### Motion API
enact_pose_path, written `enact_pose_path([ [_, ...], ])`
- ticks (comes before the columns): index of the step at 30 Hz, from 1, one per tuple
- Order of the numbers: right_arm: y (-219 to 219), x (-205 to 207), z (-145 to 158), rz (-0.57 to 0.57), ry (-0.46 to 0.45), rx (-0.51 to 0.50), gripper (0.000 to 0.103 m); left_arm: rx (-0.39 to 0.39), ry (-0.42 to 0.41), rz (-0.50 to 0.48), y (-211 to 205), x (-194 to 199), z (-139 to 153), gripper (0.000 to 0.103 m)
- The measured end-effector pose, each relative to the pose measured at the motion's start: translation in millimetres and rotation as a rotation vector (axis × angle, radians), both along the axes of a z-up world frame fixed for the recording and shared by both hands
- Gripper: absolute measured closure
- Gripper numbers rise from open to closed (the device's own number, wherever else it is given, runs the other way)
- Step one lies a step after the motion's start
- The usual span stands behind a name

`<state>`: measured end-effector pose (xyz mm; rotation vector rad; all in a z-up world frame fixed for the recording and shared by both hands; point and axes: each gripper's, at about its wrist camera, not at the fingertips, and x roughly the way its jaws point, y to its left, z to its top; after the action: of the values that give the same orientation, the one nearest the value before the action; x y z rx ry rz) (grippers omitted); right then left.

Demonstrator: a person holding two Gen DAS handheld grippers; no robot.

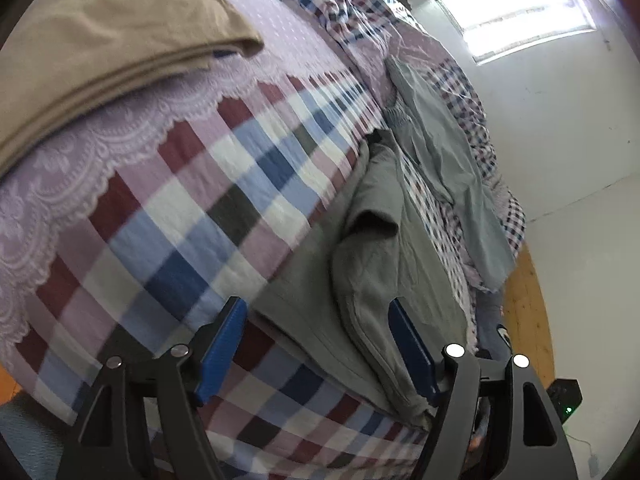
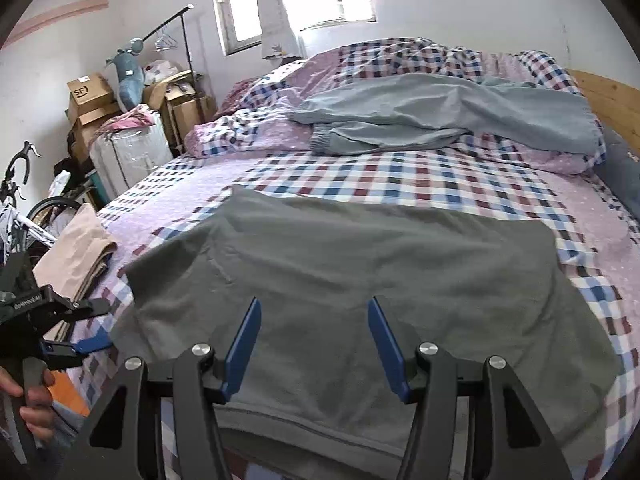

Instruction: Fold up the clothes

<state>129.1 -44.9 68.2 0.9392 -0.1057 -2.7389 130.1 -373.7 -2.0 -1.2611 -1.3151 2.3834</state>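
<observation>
The grey garment [image 2: 344,280] lies spread flat on the bed [image 2: 400,172], its near edge at the bed's front edge and its long axis running left to right across the right wrist view.

**Relation governing the next move**
- The right hand-held gripper [image 2: 314,344] is above the near middle of the garment, pointing forward and down. Its blue fingers [image 2: 244,344] stand apart, nothing between them, and no pad presses the cloth.
- The left hand-held gripper [image 2: 94,324] is at the garment's left edge, seen in the right wrist view at the lower left, held by a hand [image 2: 32,404]. In its own view the blue fingers [image 1: 224,344] are wide apart and frame the folded-over left edge of the garment [image 1: 360,280]; the pads do not close on it.
- The left hand-held gripper is the nearer one to a free edge. The right one would have to travel right to reach the opposite side.

**Materials and shapes**
- Garment: matte, soft knit, dull grey-green, lightly creased; one flap at the left side is turned back on itself. The near hem shows a stitched seam.
- Bed cover: checked cotton in maroon, blue and white, with lilac dotted panels and a lace-patterned border [image 1: 80,160].
- Beige stack [image 2: 80,256]: folded cloth at the left front corner of the bed, well apart from the garment's body.
- Blue-grey trousers [image 2: 440,116]: crumpled, elastic cuffs, lying far back on the bedding.

**Judgement**
The garment appears laid out but not yet folded.
</observation>
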Motion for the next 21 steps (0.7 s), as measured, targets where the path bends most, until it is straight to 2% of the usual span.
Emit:
enact_pose_path([
  [9, -51.7, 7.0, -8.6, 0.175, 0.051, 0.088, 0.044, 0.182, -0.002, -0.012, -1.9, -5.8, -8.8, 0.022],
  [16, -102.5, 25.1, -24.3, 0.339, 0.126, 0.235, 0.044, 0.202, 0.099, -0.037, 0.6, -11.3, 12.4, 0.022],
  [21, -134.6, 38.4, -37.0, 0.435, 0.181, 0.315, 0.044, 0.243, 0.126, -0.041, -4.5, -15.1, 17.1, 0.023],
])
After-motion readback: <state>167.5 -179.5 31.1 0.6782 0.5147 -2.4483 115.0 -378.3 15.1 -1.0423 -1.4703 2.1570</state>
